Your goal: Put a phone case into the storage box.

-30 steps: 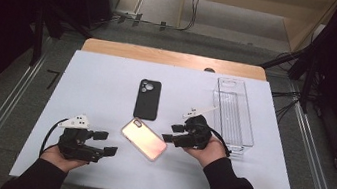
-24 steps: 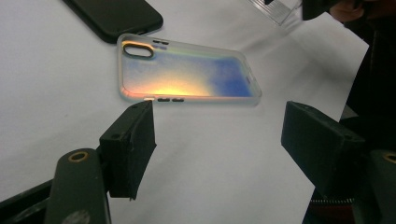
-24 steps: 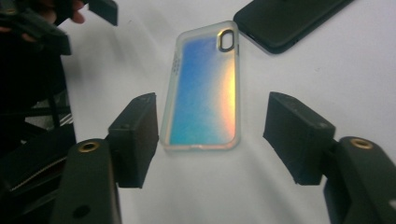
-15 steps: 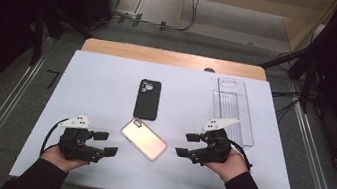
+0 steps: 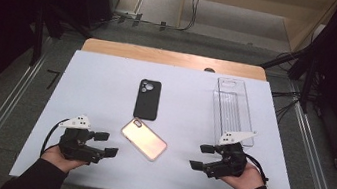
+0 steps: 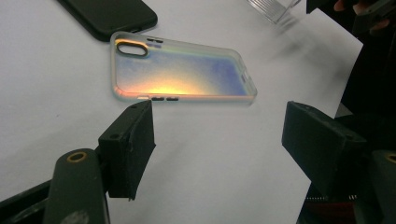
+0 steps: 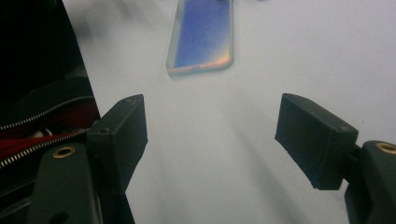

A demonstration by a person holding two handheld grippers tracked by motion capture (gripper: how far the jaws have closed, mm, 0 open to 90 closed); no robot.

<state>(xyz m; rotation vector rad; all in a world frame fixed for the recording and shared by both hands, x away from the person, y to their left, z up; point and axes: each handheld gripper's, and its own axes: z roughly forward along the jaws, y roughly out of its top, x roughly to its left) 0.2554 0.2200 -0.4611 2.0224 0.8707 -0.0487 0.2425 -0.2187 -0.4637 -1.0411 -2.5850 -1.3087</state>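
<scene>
An iridescent translucent phone case (image 5: 144, 139) lies flat near the middle front of the white table (image 5: 106, 90), with its camera hole at the far left end (image 6: 177, 72) (image 7: 201, 39). A black phone case (image 5: 147, 99) lies just beyond it (image 6: 109, 16). My left gripper (image 5: 104, 144) rests at the front left, open and empty, jaws pointing right at the iridescent case. My right gripper (image 5: 201, 157) sits at the front right, open and empty, jaws pointing left, well apart from the case.
A clear plastic tray (image 5: 233, 109) lies at the right of the table, its near end close behind my right gripper (image 6: 273, 8). The wooden table edge (image 5: 172, 57) runs along the back. A black bag with a red-lined zipper (image 7: 42, 126) shows below the table's front edge.
My right gripper has pulled back from the iridescent case, moving right and toward the front edge, with its jaws open. The case stays put. The left gripper has not moved.
</scene>
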